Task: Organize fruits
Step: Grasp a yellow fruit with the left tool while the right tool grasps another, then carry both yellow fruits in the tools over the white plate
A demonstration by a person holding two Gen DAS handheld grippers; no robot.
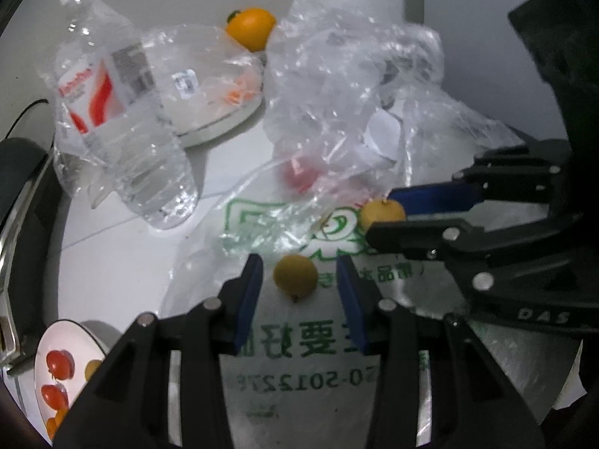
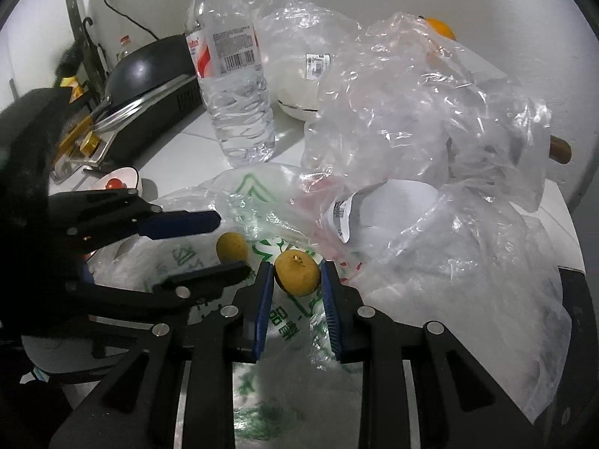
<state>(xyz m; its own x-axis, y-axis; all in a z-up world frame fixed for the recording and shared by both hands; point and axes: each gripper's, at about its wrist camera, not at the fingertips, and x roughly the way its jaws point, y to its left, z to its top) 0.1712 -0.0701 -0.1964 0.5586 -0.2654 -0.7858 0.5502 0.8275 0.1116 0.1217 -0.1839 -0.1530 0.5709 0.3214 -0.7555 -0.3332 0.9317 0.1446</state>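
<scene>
Two small yellow fruits lie on a white bag with green print (image 1: 299,355). In the left wrist view, one yellow fruit (image 1: 295,277) sits between the blue pads of my left gripper (image 1: 299,262). A gap shows on each side of it, so the gripper is open. My right gripper (image 2: 295,267) is shut on the other yellow fruit (image 2: 297,273), pads pressing both its sides. The left wrist view shows that held fruit (image 1: 382,213) at the right. A small white bowl (image 1: 80,336) at lower left holds red cherry tomatoes and a yellow fruit.
A clear water bottle (image 1: 123,112) stands behind the bag. Crumpled clear plastic (image 1: 337,75) covers the middle and right, with something red (image 1: 299,176) under it. An orange (image 1: 251,28) lies by a bag-covered white plate (image 1: 224,119). A black appliance (image 2: 149,75) fills the left.
</scene>
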